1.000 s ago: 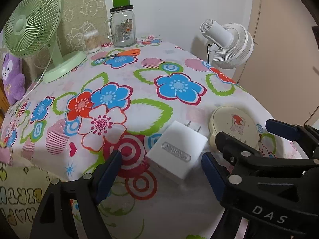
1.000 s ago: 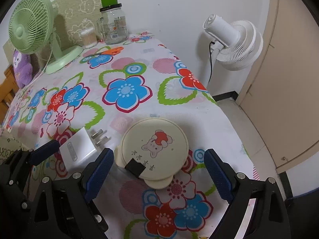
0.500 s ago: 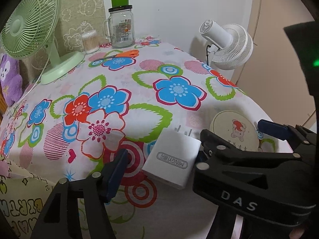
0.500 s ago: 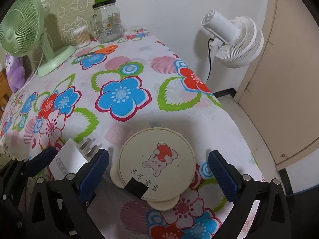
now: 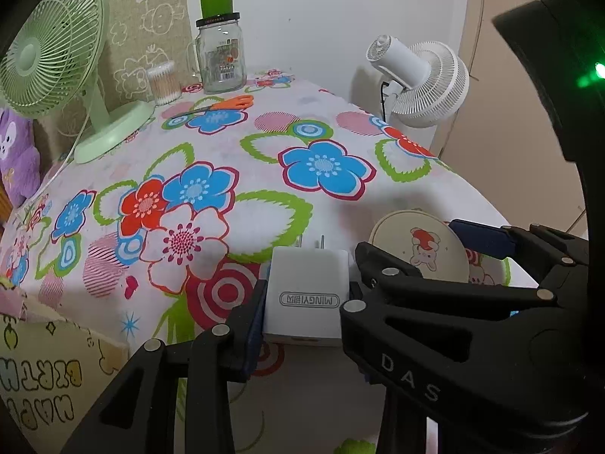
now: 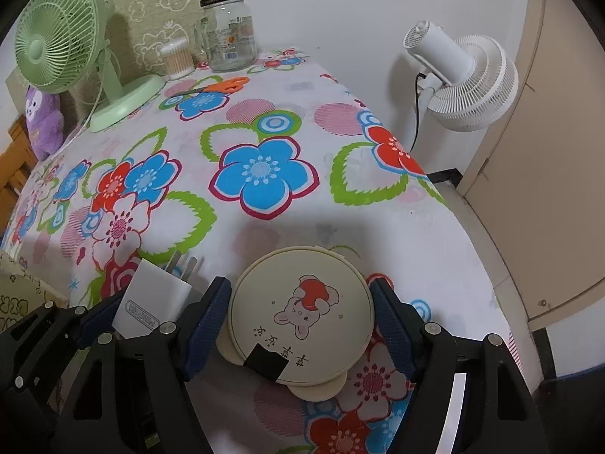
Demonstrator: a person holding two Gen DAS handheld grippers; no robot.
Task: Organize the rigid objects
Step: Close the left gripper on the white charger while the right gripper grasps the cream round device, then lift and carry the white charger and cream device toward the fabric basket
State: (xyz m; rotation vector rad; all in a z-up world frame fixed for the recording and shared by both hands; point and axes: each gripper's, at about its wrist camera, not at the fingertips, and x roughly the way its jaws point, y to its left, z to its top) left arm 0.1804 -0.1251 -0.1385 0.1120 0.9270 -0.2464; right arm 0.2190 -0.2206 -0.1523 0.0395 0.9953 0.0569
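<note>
A white plug-in charger (image 5: 307,295) lies near the front edge of the flowered table, prongs pointing away. My left gripper (image 5: 304,314) is shut on it, both blue pads against its sides. The charger also shows in the right wrist view (image 6: 151,302). A round cream case with a bunny picture (image 6: 302,317) lies to its right; it also shows in the left wrist view (image 5: 419,249). My right gripper (image 6: 300,321) has closed onto the case, with its pads touching both sides.
At the back stand a green desk fan (image 5: 53,56), a cotton swab tub (image 5: 163,83), a glass jar with green lid (image 5: 221,53) and orange scissors (image 5: 223,105). A white floor fan (image 6: 461,75) stands off the right edge. A purple plush (image 6: 43,121) sits left.
Both grippers moved forward and closed: the left from open around the charger to shut on it, the right from wide open to pads against the round case.
</note>
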